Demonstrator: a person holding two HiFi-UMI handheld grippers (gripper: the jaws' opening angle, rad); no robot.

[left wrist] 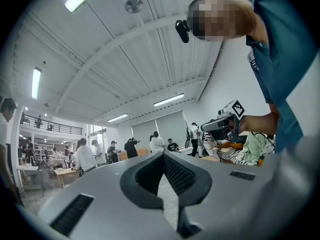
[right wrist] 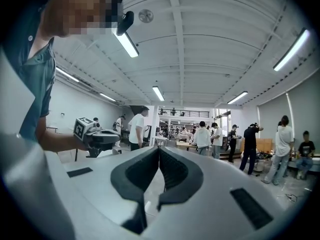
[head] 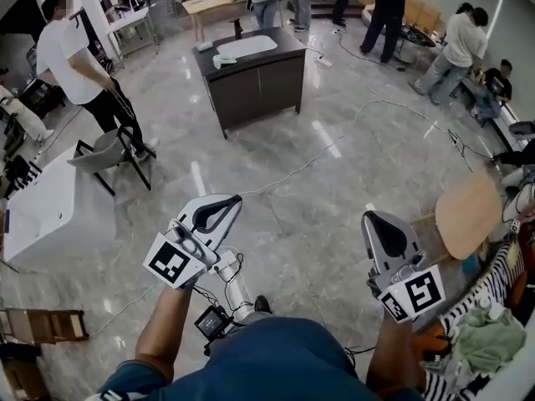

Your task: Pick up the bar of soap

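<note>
At the bottom edge of the head view is the person's teal shirt (head: 276,357), with both bare forearms reaching up from it. The white-and-black left hand-held gripper (head: 227,201) sits at lower centre-left and the matching right hand-held gripper (head: 369,218) at lower right. Each is clenched, jaws pressed together with nothing between them, as each gripper view shows.

Both hang over the glossy grey marble-patterned floor (head: 318,224), across which thin pale cables (head: 288,180) trail. At the lower right lies a heap of striped and green cloth (head: 481,324), with a round light-wood seat (head: 468,214) just above it. At the left edge stands a white tub-like block (head: 50,207), and near it a grey chair with black legs (head: 104,153).

Further up, at upper centre, the dark brown cabinet table (head: 259,82) carries a white oval basin (head: 247,47). The small pale bar of soap (head: 224,59) appears to lie on the table's top just left of the basin, well apart from both hand-held grippers, though it is too small to be sure. People stand along the top of the frame, beside a light wooden table (head: 213,5).
</note>
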